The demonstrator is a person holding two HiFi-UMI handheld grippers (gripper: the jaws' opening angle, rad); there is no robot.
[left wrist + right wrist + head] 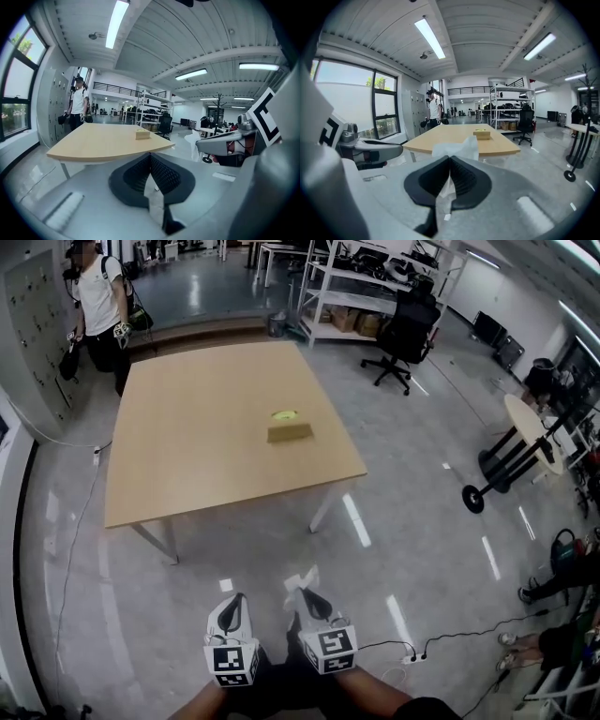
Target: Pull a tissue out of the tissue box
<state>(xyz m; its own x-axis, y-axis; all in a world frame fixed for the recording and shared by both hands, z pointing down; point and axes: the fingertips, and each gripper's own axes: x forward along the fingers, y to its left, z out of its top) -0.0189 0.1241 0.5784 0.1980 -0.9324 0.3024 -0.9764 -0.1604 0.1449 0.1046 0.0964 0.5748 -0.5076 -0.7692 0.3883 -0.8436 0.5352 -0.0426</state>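
The tan tissue box (289, 431) with a yellow-green top stands far off on the wooden table (206, 446); it also shows small in the left gripper view as the tissue box (142, 134) and in the right gripper view as the tissue box (482, 134). Both grippers are over the floor, well short of the table's near edge. My right gripper (302, 595) is shut on a white tissue (302, 579), which sticks up crumpled past the jaw tips as the tissue (457, 147). My left gripper (236, 602) hangs beside it, jaws shut with nothing seen between them (150, 157).
A person (98, 296) stands at the table's far left corner by grey lockers. A black office chair (405, 334) and metal shelving (366, 287) lie beyond the table. A round side table (530, 427) stands at right. A cable and power strip (412, 653) lie on the floor.
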